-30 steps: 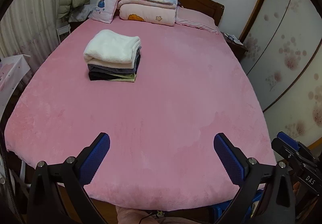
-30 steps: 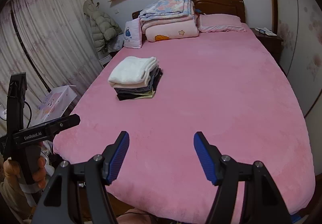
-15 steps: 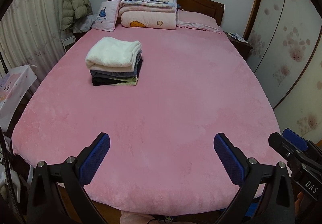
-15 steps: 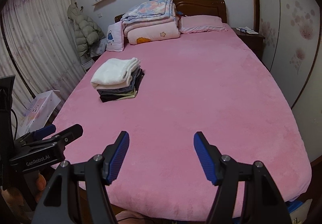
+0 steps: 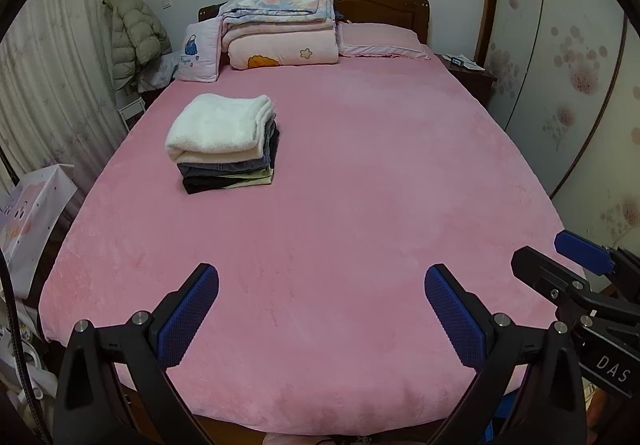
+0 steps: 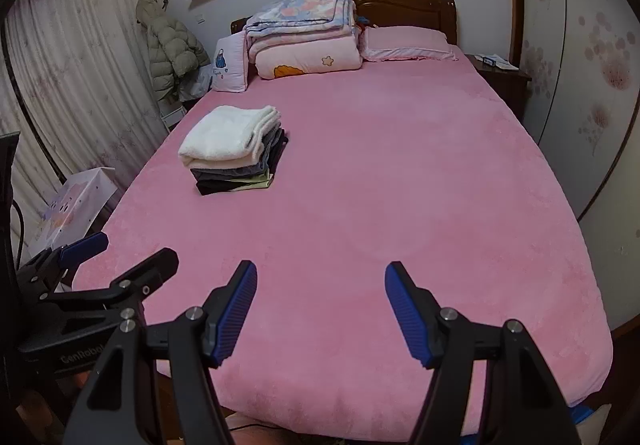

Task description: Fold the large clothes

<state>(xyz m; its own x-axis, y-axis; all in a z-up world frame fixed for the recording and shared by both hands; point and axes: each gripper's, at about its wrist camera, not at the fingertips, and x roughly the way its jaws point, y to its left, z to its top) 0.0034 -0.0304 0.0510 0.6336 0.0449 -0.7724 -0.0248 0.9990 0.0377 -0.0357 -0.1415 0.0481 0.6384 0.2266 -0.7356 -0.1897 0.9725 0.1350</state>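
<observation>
A stack of folded clothes point(image 5: 224, 145), with a white fluffy piece on top and grey, black and pale green pieces under it, lies on the left half of the pink bed point(image 5: 360, 205). It also shows in the right wrist view point(image 6: 236, 149). My left gripper point(image 5: 320, 289) is open and empty above the foot of the bed. My right gripper point(image 6: 320, 285) is open and empty beside it. Each gripper shows at the edge of the other's view, the right one point(image 5: 576, 265) and the left one point(image 6: 116, 257).
Folded quilts point(image 5: 280, 29), a small cushion point(image 5: 200, 53) and a pink pillow point(image 5: 380, 41) lie at the wooden headboard. A puffy coat point(image 5: 132, 37) hangs by the curtain on the left. A nightstand point(image 5: 468, 73) and wardrobe doors point(image 5: 580, 85) are on the right. A white paper bag point(image 5: 28, 217) stands at the left.
Both grippers have tilted up and drawn back a little, so more of the far wall shows. The right gripper has swung right. Both stay open and empty; the clothes stack has not moved.
</observation>
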